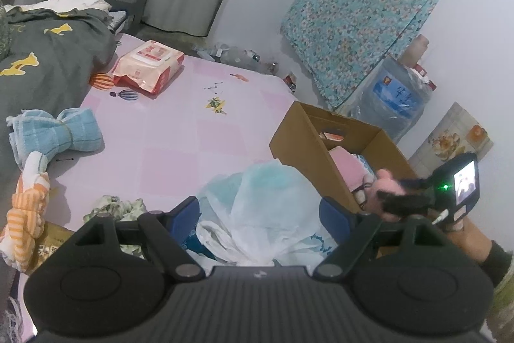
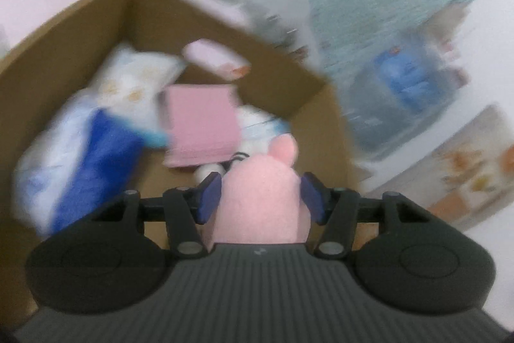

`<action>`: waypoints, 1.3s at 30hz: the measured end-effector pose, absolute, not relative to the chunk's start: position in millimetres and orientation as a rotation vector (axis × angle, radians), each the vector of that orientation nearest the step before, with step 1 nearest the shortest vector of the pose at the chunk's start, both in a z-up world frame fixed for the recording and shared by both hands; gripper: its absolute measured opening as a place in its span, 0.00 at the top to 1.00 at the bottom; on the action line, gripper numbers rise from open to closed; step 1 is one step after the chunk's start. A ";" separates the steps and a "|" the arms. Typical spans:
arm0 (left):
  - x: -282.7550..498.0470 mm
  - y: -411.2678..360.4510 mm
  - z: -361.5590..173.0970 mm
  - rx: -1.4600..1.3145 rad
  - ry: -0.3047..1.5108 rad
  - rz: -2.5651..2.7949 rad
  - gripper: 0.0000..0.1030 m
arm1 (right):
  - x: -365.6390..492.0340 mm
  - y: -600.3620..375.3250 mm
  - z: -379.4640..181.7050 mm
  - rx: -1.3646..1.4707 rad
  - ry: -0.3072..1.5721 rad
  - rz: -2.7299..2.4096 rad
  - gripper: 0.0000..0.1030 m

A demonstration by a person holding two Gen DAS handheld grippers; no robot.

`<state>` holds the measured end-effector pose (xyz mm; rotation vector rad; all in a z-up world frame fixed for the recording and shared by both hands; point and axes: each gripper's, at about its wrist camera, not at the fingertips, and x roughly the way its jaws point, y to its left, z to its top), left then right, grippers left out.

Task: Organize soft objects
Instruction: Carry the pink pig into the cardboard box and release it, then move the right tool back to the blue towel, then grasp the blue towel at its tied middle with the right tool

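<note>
Right wrist view: we see a pink plush toy (image 2: 261,198) between the right gripper's (image 2: 261,196) blue pads, clenched on it, just above the cardboard box (image 2: 135,5).

Inside the box lie a pink folded cloth (image 2: 200,124) and a blue-and-white soft pack (image 2: 80,137), blurred. Beside the box, on the pink checked bedsheet (image 1: 180,130), we hold the left gripper (image 1: 260,214) around a thin, crinkled white plastic bag (image 1: 257,204); whether its pads press it we cannot tell. Farther from the box rest a fluffy blue towel (image 1: 57,130), an orange striped cloth (image 1: 29,214) and a wipes pack (image 1: 149,65), against a white wall.
</note>
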<state>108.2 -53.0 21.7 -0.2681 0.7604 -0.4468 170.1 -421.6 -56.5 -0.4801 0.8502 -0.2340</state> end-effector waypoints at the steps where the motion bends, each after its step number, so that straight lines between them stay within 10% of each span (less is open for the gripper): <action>1: 108.5 -51.9 21.9 -0.268 0.760 -0.444 0.20 | 169.3 -418.8 -57.2 -0.440 0.863 -0.202 0.46; 20: 96.4 -25.1 27.8 -0.225 0.712 -0.379 0.19 | 152.5 -492.4 -15.3 0.638 0.876 0.005 0.44; 39: 156.8 46.6 29.7 0.090 0.749 -0.073 0.19 | 308.5 -196.6 -25.5 0.758 1.251 0.650 0.28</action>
